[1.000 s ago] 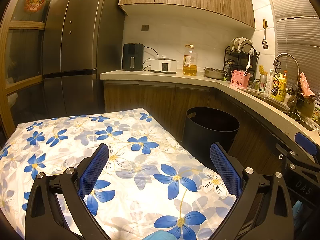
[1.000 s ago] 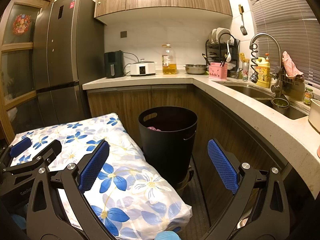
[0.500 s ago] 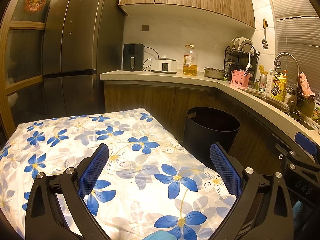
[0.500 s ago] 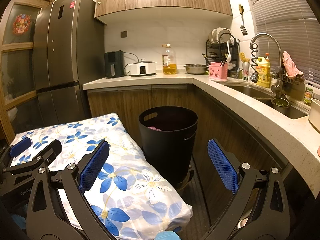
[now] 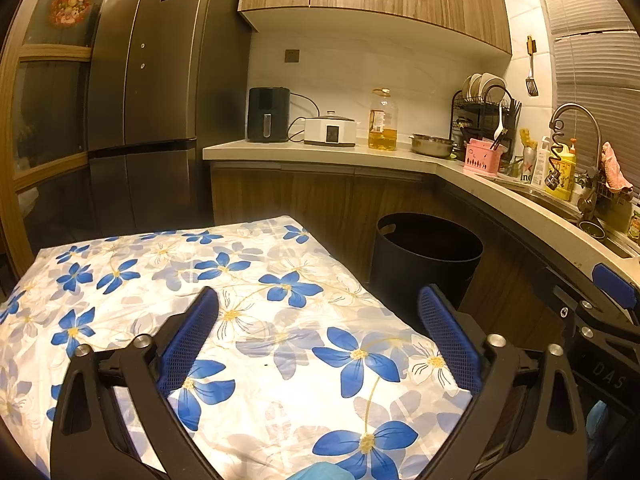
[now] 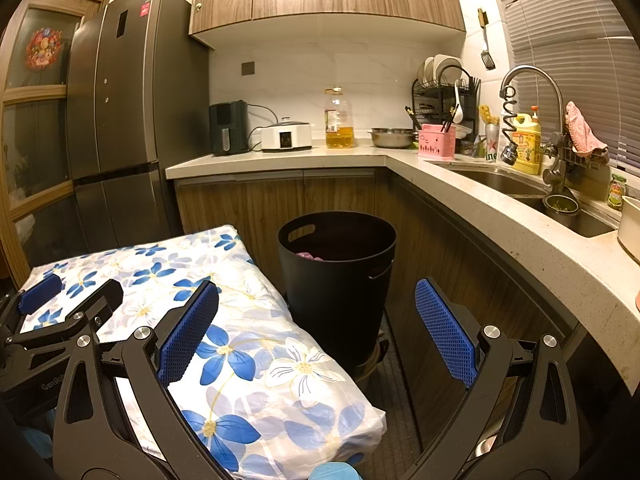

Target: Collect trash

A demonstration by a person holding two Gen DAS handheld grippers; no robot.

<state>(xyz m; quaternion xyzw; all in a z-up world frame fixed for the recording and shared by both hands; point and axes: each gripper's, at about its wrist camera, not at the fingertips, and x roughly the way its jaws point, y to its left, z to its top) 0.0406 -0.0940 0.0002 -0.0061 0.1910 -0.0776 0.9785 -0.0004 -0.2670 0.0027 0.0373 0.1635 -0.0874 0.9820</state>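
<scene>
1. Fridge point(image 6: 120, 128) and counter point(image 6: 500, 216) frame my view; nothing to collect shows on them.
2. Table point(image 5: 248, 320) under the floral cloth sits beneath both grippers, bare of trash as far as I can see.
3. Bin point(image 6: 338, 280) stands on the floor just beside the table's right edge, ahead of me, something pink inside.
4. Right gripper point(image 6: 316, 328) points almost straight at the bin, so it's the nearer; jaws spread wide, holding nothing.
5. Left gripper point(image 5: 318, 330) hovers over the cloth, equally wide, empty, bin off to its right.
</scene>
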